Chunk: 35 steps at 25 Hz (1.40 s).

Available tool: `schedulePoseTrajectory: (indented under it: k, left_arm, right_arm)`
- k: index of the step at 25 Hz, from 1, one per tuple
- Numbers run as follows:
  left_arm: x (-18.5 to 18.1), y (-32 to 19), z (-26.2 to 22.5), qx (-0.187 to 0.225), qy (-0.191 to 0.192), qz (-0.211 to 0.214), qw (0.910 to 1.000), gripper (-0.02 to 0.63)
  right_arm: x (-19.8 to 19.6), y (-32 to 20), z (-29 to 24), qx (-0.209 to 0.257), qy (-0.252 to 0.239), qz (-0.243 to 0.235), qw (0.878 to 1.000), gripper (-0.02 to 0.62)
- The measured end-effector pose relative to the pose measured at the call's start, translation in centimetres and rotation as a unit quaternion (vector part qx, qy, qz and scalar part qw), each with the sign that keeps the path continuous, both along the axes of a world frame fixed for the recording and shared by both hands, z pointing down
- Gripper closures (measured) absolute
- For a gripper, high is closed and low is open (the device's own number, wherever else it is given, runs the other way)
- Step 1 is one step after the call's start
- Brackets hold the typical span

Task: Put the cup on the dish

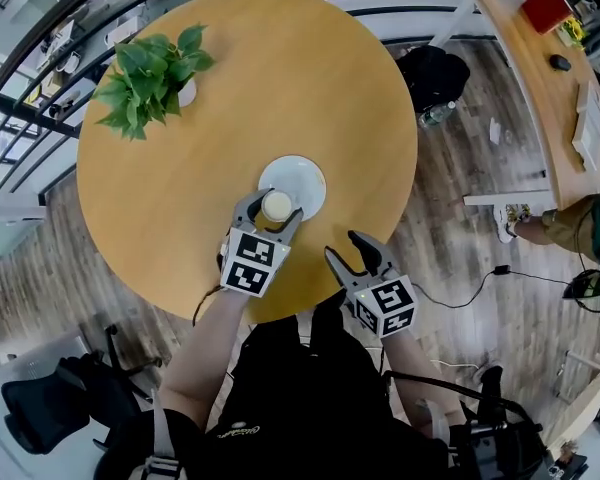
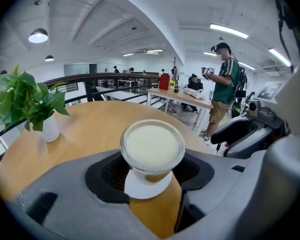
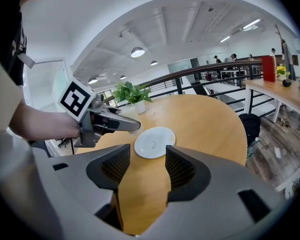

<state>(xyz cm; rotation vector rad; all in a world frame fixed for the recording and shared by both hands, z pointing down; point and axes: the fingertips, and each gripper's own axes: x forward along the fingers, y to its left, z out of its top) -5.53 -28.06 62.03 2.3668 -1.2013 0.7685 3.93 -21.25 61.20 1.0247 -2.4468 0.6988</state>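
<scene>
A clear cup [image 1: 277, 206] of milky liquid sits between the jaws of my left gripper [image 1: 273, 211], which is shut on it. The white dish [image 1: 298, 180] lies on the round wooden table [image 1: 310, 78], just beyond the cup. In the left gripper view the cup [image 2: 152, 146] fills the gap between the dark pads [image 2: 112, 173], and the dish's edge [image 2: 146, 185] shows beneath it. My right gripper [image 1: 355, 253] hangs open and empty at the table's near edge. In its own view the right gripper [image 3: 146, 171] faces the dish [image 3: 154, 142], with the left gripper [image 3: 121, 125] beside the dish's left rim.
A potted green plant [image 1: 150, 73] stands at the table's far left. A black bag [image 1: 435, 73] lies on the floor beyond the table's right side. A long wooden desk [image 1: 540, 78] and a person [image 1: 580, 223] are further right. A dark railing [image 1: 40, 58] curves behind the table.
</scene>
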Motion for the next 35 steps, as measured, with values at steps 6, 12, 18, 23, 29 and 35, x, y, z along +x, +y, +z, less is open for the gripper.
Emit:
schedulePoseTrajectory:
  k: [6, 12, 18, 23, 29, 35]
  left_arm:
    - [0.0, -3.2, 2.9, 0.0, -0.023, -0.013, 0.9996, 0.35]
    - [1.0, -4.8, 5.3, -0.012, -0.042, -0.012, 0.999, 0.35]
    - [1.2, -5.3, 6.5, -0.021, -0.046, -0.013, 0.9986, 0.35]
    - [1.0, -5.4, 7.2, -0.03, -0.042, -0.019, 0.9985, 0.35]
    - [0.9, -5.2, 7.9, -0.04, -0.038, -0.023, 0.9982, 0.35]
    - [1.0, -5.1, 8.3, -0.044, -0.038, -0.02, 0.9981, 0.35]
  right_arm:
    - [0.4, -0.5, -0.7, 0.008, 0.005, 0.002, 1.0, 0.374]
    - [1.5, -0.9, -0.8, 0.007, 0.006, 0.021, 1.0, 0.374]
    - [1.6, -1.0, -0.4, 0.005, 0.006, 0.023, 1.0, 0.373]
    - [1.2, -1.2, -0.7, 0.008, 0.003, 0.024, 1.0, 0.374]
    - [1.4, -1.0, -0.5, 0.004, 0.003, 0.029, 1.0, 0.373]
    - [1.3, -0.7, -0.7, 0.001, -0.001, 0.026, 1.0, 0.374]
